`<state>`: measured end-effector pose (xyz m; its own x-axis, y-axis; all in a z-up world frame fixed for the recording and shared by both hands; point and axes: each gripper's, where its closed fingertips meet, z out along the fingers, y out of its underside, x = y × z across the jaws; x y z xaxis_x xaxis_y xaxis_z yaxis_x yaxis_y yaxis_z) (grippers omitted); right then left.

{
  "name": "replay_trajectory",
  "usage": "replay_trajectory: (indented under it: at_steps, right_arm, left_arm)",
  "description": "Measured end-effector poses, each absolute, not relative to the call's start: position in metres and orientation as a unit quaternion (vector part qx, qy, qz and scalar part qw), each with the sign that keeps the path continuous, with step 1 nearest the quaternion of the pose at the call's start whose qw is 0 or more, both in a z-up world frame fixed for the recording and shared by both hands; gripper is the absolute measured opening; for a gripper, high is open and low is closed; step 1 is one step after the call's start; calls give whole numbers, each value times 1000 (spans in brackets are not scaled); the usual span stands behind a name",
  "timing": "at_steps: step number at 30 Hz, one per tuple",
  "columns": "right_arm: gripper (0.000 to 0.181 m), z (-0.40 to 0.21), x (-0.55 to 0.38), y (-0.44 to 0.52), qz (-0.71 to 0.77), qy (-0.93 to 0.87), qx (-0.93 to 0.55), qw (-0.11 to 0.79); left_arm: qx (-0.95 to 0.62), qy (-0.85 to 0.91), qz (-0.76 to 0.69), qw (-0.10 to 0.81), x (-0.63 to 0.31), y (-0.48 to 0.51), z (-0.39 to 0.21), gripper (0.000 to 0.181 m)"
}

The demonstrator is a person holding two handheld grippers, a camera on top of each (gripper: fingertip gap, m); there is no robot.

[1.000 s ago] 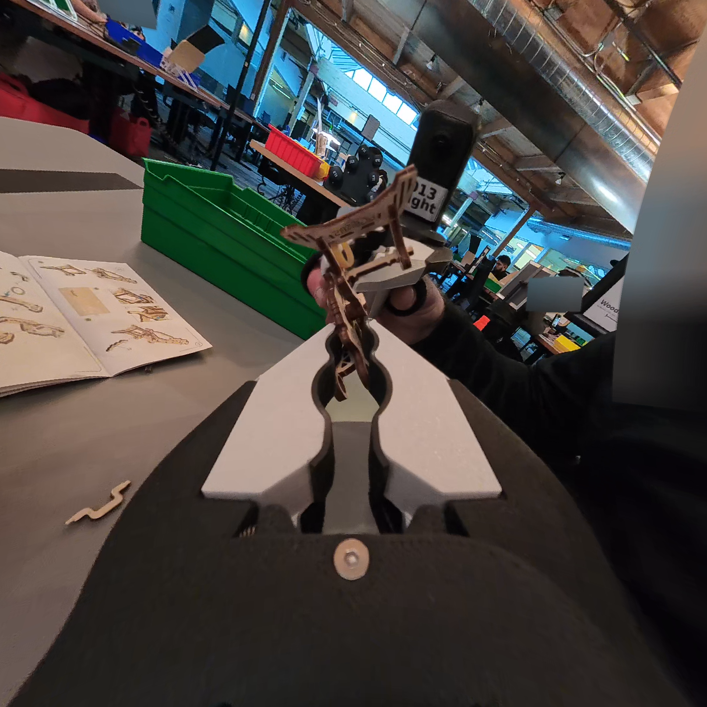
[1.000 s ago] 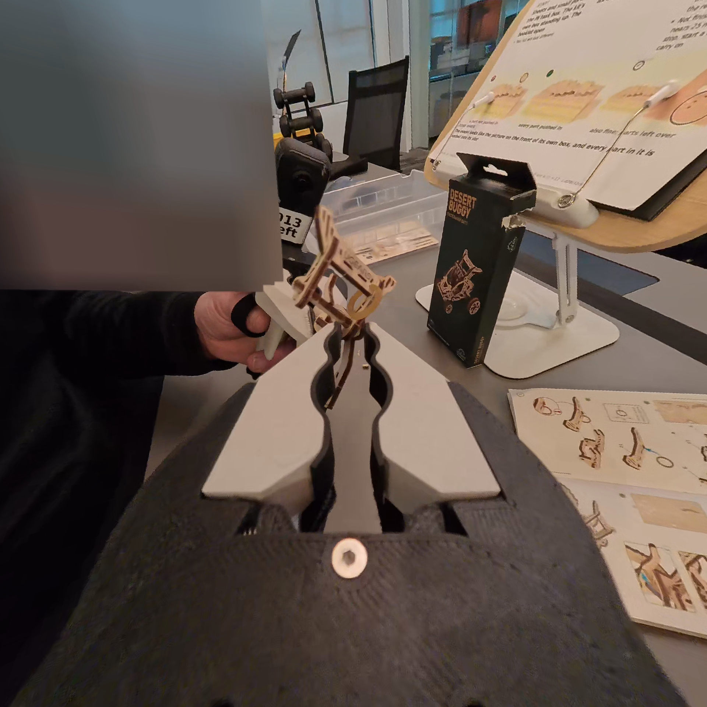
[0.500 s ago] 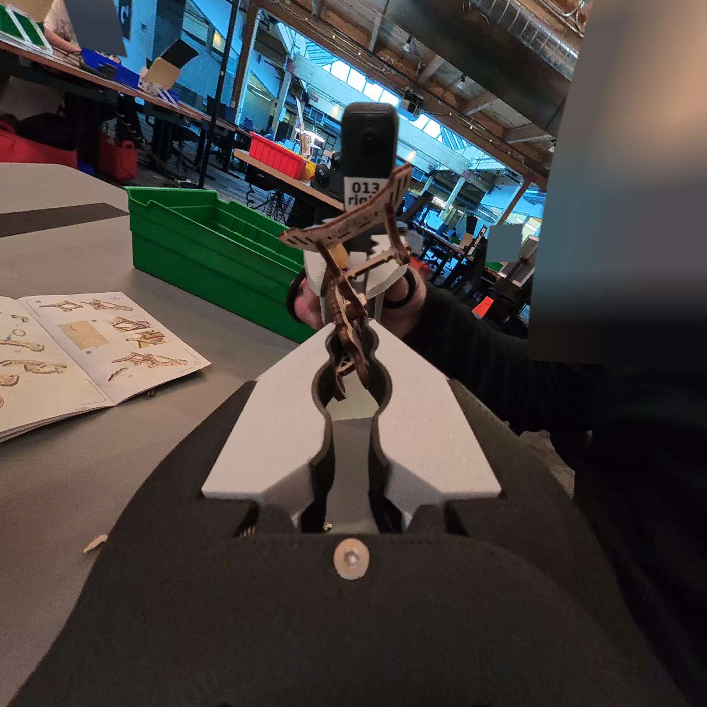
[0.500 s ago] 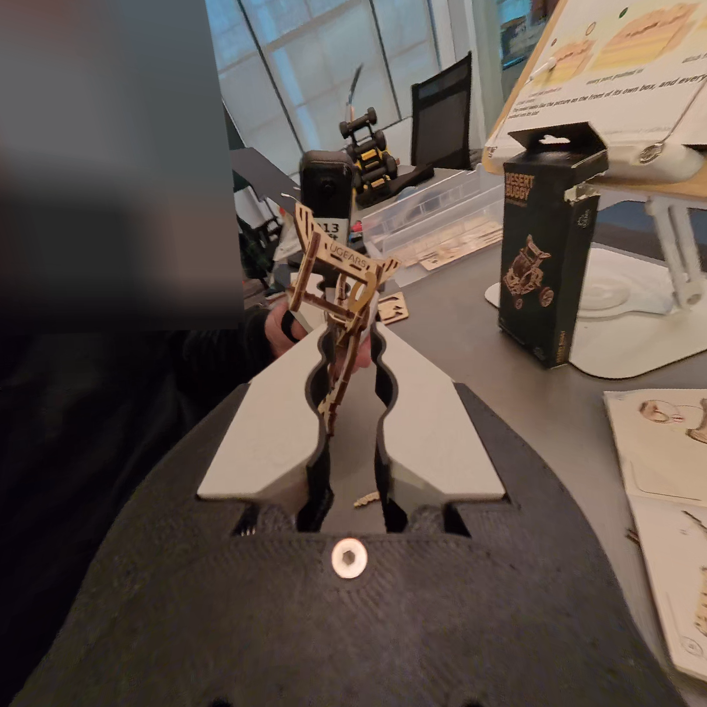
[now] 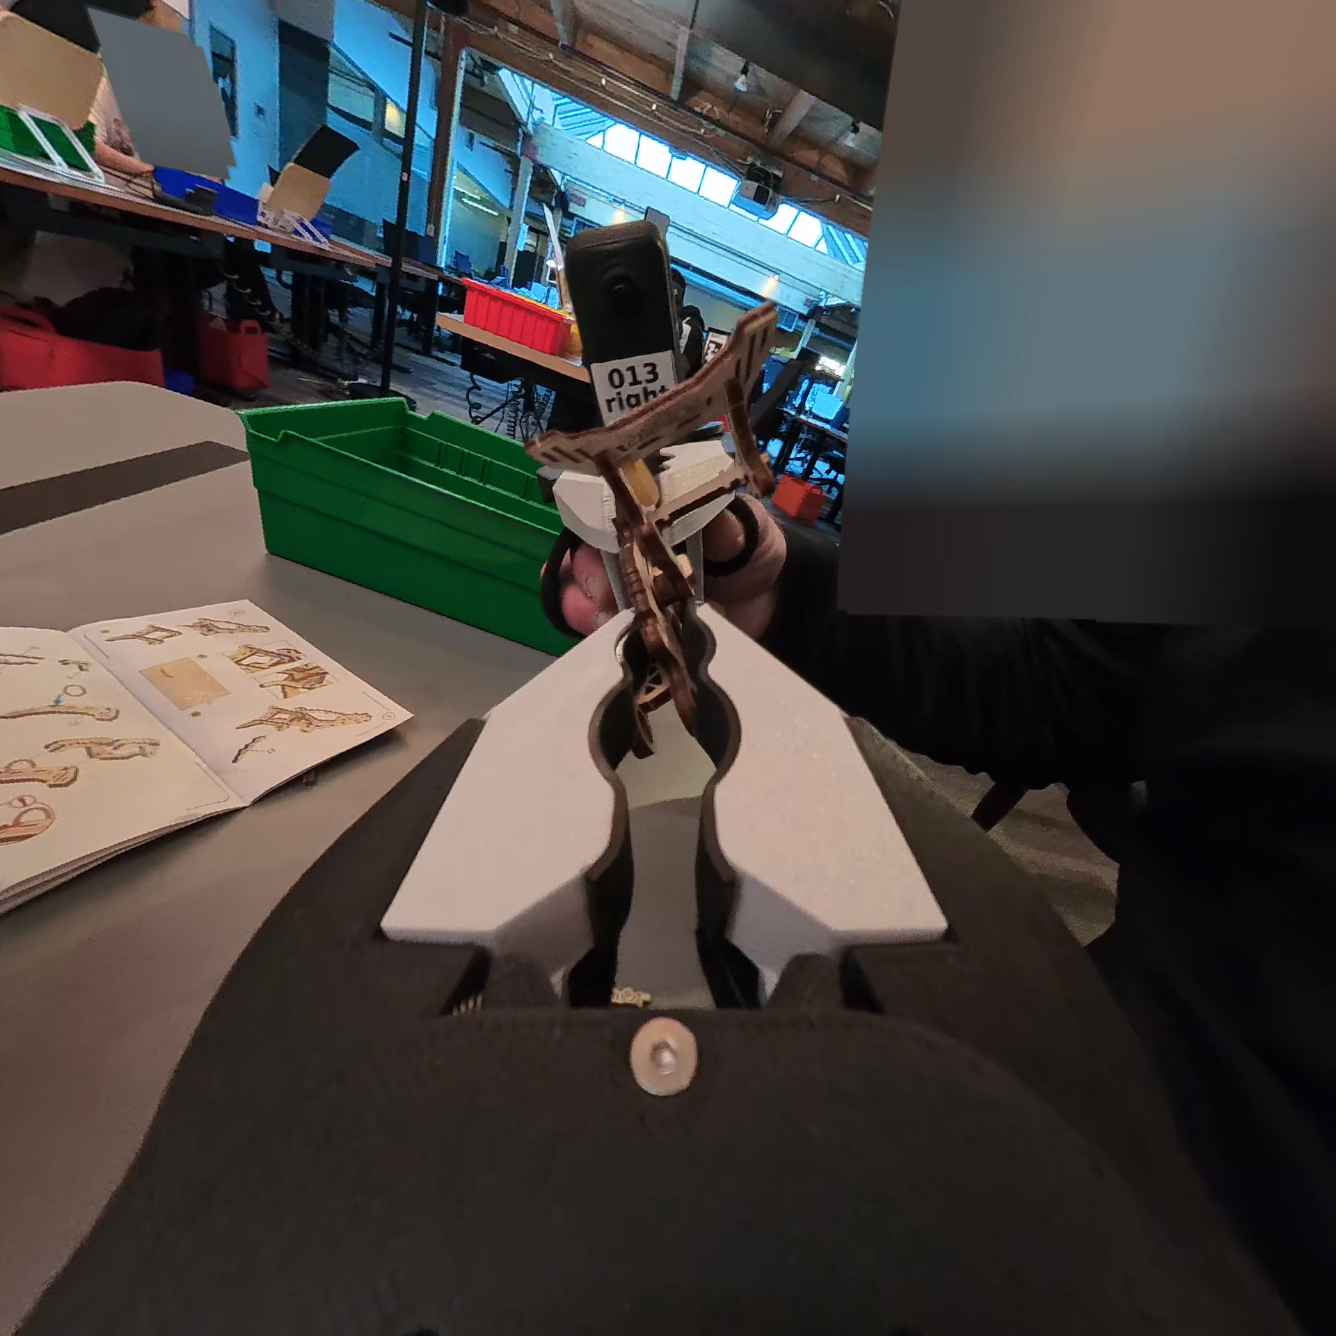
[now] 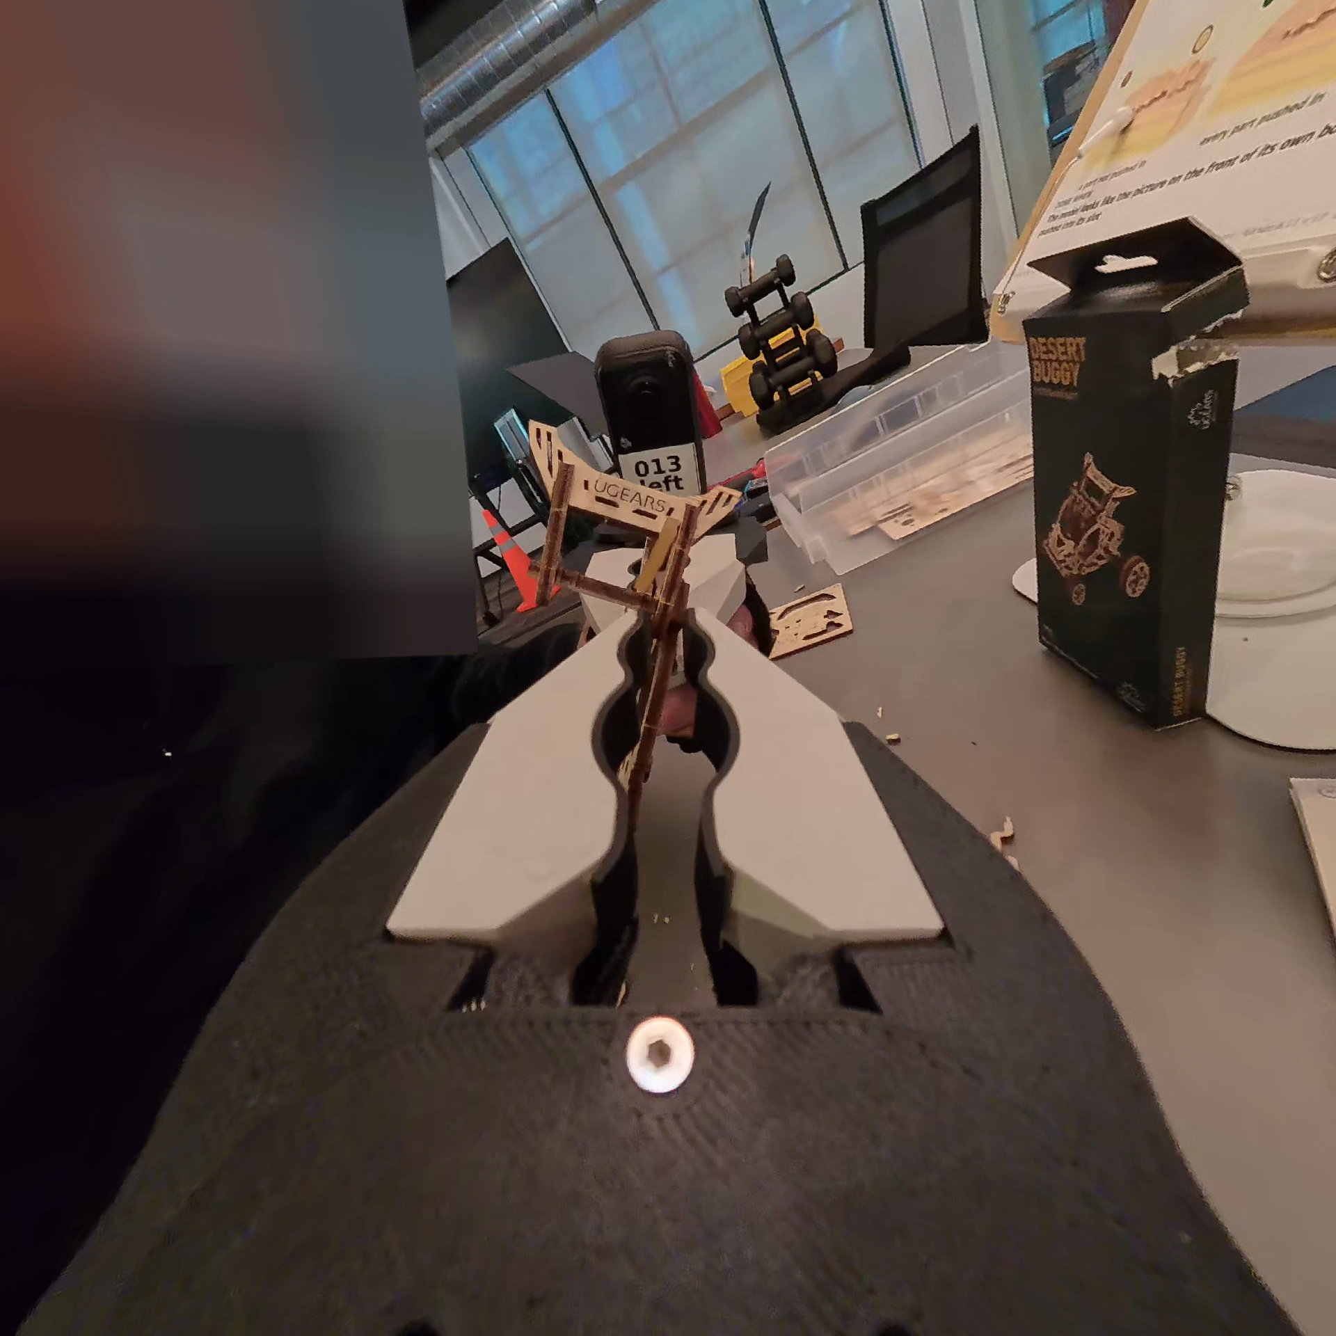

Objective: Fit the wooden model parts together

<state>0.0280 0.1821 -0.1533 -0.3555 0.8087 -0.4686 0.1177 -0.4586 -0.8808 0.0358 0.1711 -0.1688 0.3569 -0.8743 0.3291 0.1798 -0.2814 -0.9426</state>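
Note:
A partly built wooden model [image 5: 651,463] with a flat curved top plate and a narrow frame below is held in the air between both grippers. My left gripper [image 5: 661,632] is shut on the model's lower frame. My right gripper [image 6: 661,632] is shut on a thin upright plate of the same model [image 6: 629,535]. The two grippers face each other, tips almost touching. The right gripper [image 5: 636,506], held by a hand, shows behind the model in the left wrist view. The left gripper [image 6: 672,571] shows behind it in the right wrist view.
A green bin [image 5: 405,491] and an open instruction booklet [image 5: 181,708] lie on the grey table to the left. A black model box [image 6: 1128,520], a white stand base [image 6: 1287,614], a clear tray [image 6: 904,463] and a punched wooden sheet [image 6: 810,622] are to the right. My left and right fingertips are right by each other.
Both grippers have swung round together with the model still held between them. The right gripper now faces the left one squarely. The loose wooden piece on the table has left the left view.

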Motion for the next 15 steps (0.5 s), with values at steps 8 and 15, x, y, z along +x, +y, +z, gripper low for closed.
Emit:
replay_trajectory:
  at_steps: [8,15]
  right_arm:
    - [14,-156,26,187,702,-437,-510,238]
    - [19,-159,25,188,695,-443,-511,243]
  left_arm:
    - [-635,269,-477,545,33,176,-168,6]
    - [-637,273,-459,556,30,177,-169,6]
